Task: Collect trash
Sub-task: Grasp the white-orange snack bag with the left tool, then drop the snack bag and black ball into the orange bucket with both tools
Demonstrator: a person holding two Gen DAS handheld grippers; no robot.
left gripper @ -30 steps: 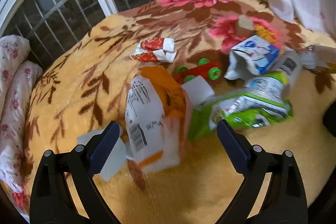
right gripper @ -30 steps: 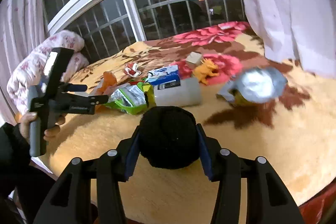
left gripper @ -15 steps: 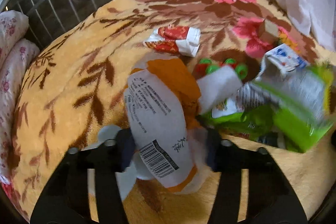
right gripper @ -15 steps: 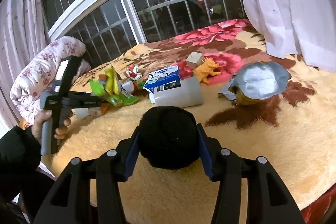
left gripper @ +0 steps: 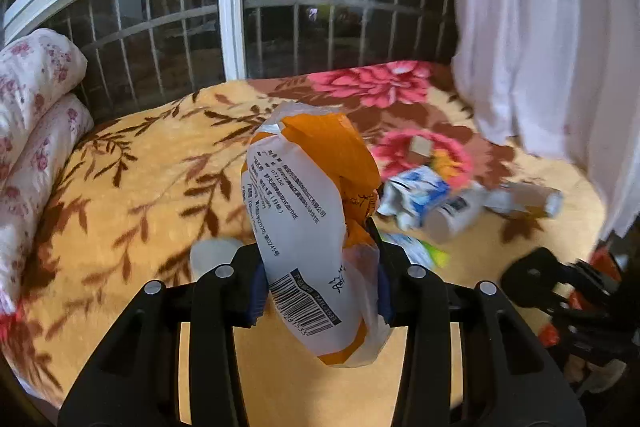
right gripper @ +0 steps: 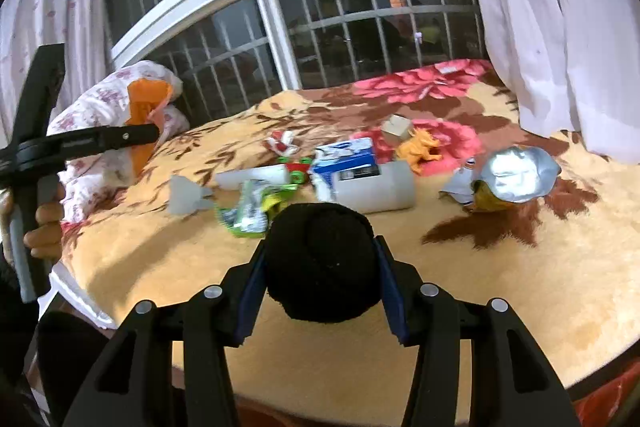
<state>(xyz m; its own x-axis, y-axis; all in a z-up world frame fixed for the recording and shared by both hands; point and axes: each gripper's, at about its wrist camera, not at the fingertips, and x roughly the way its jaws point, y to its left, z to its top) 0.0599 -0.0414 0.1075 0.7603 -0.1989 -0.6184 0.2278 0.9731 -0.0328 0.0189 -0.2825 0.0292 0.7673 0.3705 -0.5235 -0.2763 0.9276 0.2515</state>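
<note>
My left gripper (left gripper: 320, 285) is shut on an orange and white snack bag (left gripper: 312, 219) and holds it lifted above the bed; the bag also shows in the right wrist view (right gripper: 146, 119). My right gripper (right gripper: 320, 291) is shut on a black fuzzy ball (right gripper: 320, 263) near the bed's front edge. On the blanket lie a green wrapper (right gripper: 250, 211), a blue and white carton (right gripper: 348, 163), a white bottle (right gripper: 376, 189), a silver foil bag (right gripper: 516, 179) and a red and white wrapper (right gripper: 282, 143).
A flowered blanket (right gripper: 520, 287) covers the bed. An orange toy animal (right gripper: 420, 147), a small cardboard box (right gripper: 396, 127), a red and green toy car (right gripper: 296, 169) and a grey plastic piece (right gripper: 186, 195) lie among the trash. Pillows (left gripper: 32, 115) at left, barred window behind, curtain (left gripper: 552, 27) at right.
My left gripper closed on the orange and white bag and lifted it off the blanket. The green wrapper dropped back onto the bed. My right gripper kept hold of the black ball.
</note>
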